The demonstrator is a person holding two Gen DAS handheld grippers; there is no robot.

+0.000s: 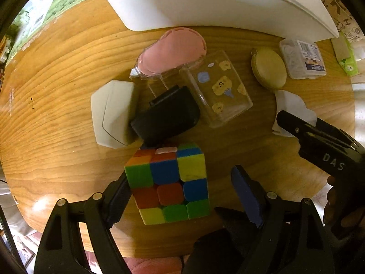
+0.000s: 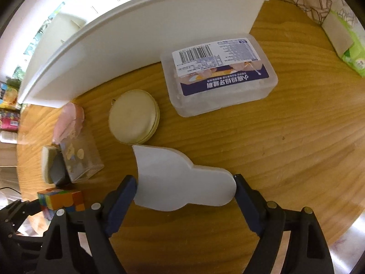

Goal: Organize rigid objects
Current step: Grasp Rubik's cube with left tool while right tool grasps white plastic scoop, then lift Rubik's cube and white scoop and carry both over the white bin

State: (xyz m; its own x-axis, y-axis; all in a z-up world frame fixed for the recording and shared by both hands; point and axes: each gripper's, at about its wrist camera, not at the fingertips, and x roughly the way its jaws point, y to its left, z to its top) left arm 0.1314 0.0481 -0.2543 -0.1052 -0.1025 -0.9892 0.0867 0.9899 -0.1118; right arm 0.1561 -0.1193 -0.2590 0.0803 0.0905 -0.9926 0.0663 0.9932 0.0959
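A scrambled colour cube (image 1: 171, 182) stands on the round wooden table (image 1: 57, 80). My left gripper (image 1: 180, 178) points down and straddles it, open: the left pad is at the cube's side and the right pad stands clear of it. In the right wrist view a flat white cloud-shaped piece (image 2: 182, 178) lies on the table between the fingers of my right gripper (image 2: 184, 179). Its pads stand right at the piece's two ends and I see no squeeze. The right gripper (image 1: 287, 118) also shows over that white piece (image 1: 292, 102) in the left wrist view.
A large white bin (image 1: 205, 4) stands at the back. Before it lie a pink tape dispenser (image 1: 173, 50), a clear sticker box (image 1: 221, 86), a black item (image 1: 168, 116), a white box (image 1: 111, 114), a round beige case (image 2: 133, 118) and a labelled plastic box (image 2: 219, 75).
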